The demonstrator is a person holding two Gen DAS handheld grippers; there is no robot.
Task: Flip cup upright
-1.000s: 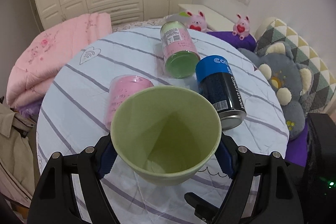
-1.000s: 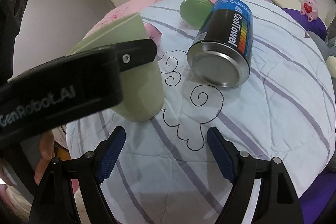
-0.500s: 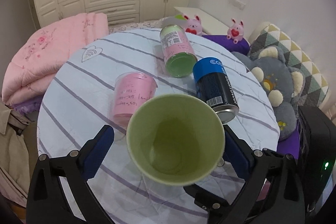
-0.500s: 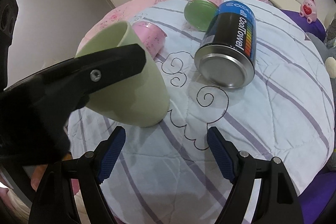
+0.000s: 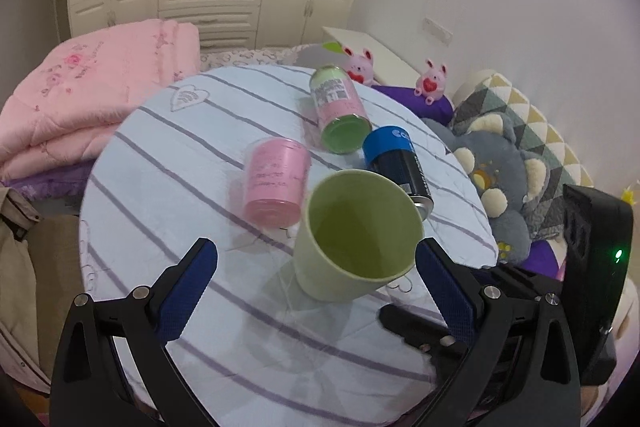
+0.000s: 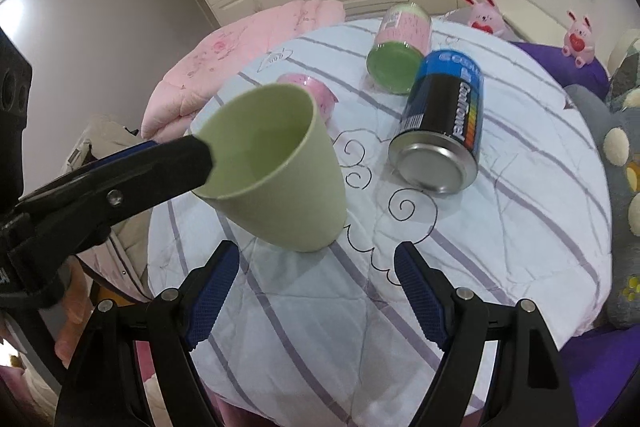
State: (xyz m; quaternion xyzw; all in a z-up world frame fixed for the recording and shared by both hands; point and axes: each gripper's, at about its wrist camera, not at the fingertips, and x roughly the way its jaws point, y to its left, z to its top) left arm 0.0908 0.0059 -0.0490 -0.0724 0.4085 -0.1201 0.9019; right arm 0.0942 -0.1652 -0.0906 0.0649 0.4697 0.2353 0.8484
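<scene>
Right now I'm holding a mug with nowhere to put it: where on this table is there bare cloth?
Bare cloth lies left of the pink tub toward the heart mark, and along the near edge between the green cup and the left tool. It is crowded mid-table: the tub, green-lidded jar and blue can lie close beside the cup.

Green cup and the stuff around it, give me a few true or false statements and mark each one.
1. The green cup stands upright, mouth up. True.
2. The left gripper is clamped on the cup. False: its jaws stand open, clear of both sides.
3. The blue can lies on its side. True.
4. The right gripper holds the can. False: it is open and empty.
5. The pink container stands inside the cup. False: it lies beside it.
</scene>
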